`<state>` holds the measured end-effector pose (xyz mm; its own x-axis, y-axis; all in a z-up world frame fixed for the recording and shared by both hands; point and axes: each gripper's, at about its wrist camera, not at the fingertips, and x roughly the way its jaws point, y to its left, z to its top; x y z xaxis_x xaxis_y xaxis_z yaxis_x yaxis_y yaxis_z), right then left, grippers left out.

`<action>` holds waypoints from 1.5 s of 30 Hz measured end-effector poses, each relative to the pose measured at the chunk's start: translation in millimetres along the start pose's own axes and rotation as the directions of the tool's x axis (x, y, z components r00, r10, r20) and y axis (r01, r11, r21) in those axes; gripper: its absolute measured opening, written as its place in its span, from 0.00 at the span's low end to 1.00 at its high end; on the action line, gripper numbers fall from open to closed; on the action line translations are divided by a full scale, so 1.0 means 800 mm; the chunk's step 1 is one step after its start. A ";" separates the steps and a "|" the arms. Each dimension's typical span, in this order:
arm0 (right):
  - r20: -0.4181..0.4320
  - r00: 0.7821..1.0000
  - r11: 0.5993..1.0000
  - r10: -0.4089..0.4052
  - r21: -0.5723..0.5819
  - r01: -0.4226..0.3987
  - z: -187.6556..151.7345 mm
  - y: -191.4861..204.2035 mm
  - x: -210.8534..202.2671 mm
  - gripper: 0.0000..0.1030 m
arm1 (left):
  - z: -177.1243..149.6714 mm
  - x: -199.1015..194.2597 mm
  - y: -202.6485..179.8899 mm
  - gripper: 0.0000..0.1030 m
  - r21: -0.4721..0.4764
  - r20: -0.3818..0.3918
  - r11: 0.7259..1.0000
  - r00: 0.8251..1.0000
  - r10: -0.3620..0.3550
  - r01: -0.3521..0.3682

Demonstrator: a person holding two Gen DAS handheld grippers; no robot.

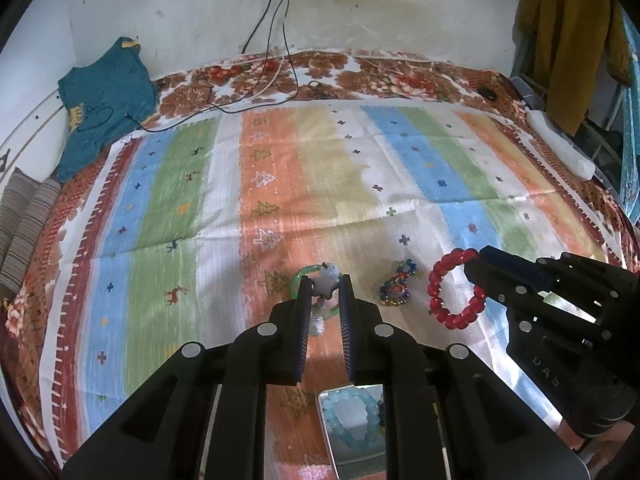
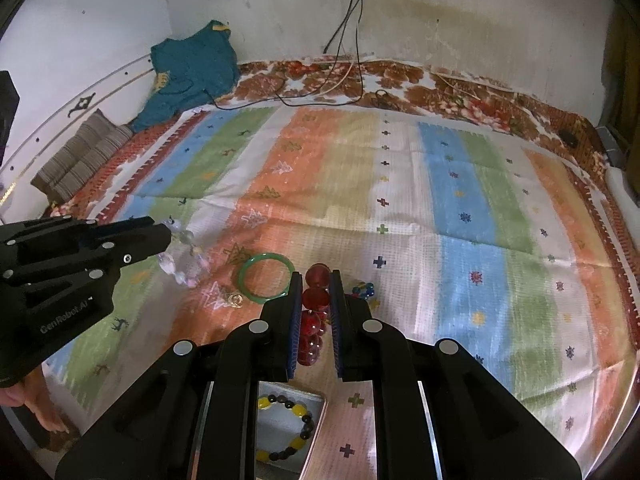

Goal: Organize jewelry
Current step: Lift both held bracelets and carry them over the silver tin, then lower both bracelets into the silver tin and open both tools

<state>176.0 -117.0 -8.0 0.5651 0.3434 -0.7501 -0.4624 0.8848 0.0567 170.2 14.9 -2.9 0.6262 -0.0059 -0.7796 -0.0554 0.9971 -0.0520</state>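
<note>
Both tools are lifting a bracelet each off the bed. The left tool [image 1: 323,286] is clamping a clear bracelet [image 1: 326,278] of pale, glassy beads between its fingers; in the right wrist view the same bracelet is dangling from that tool [image 2: 170,236], off the striped cloth [image 2: 460,208]. The right tool [image 2: 316,280] is clamped on a red bracelet [image 2: 314,312], whose beads are running in a line between its fingers; from the left view the red ring is hanging at the tool's tip [image 1: 474,266].

Lying on the cloth are a green bangle [image 2: 264,278], a small gold piece [image 2: 234,300] just beside it, and a multicoloured bead cluster [image 1: 396,284] near the red bracelet. Low in each view a metal tray is showing: the one in the left view [image 1: 332,444] is holding a light blue bracelet [image 1: 352,420], the one in the right view [image 2: 316,404] a yellow-and-black bracelet [image 2: 288,428]. Whether these are one tray or two, I cannot tell.

The step in hand looks like the carry after pickup. The next move probably calls for bringing each bracelet back over a tray, lowering it until the beads are resting inside, then opening the fingers, keeping the swinging strands clear of the rim
</note>
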 end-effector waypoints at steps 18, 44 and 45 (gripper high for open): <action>0.021 1.000 1.000 0.015 -0.012 -0.015 -0.025 0.017 -0.033 0.14 | -0.028 -0.033 -0.022 0.13 0.047 0.027 0.999 1.000 0.011 -0.012; -0.006 1.000 0.999 0.031 -0.027 -0.031 -0.067 0.031 -0.058 0.14 | -0.075 -0.075 -0.030 0.13 0.024 0.044 0.999 0.998 -0.039 0.038; -0.007 0.999 0.999 0.031 -0.027 -0.031 -0.069 0.031 -0.059 0.14 | -0.076 -0.076 -0.030 0.13 0.024 0.046 0.999 0.998 -0.039 0.038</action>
<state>100.5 -128.5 -7.4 0.5459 0.3687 -0.7524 -0.4982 0.8648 0.0623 86.2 -13.3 7.6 0.6632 -0.0417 -0.7473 -0.0130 0.9977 -0.0671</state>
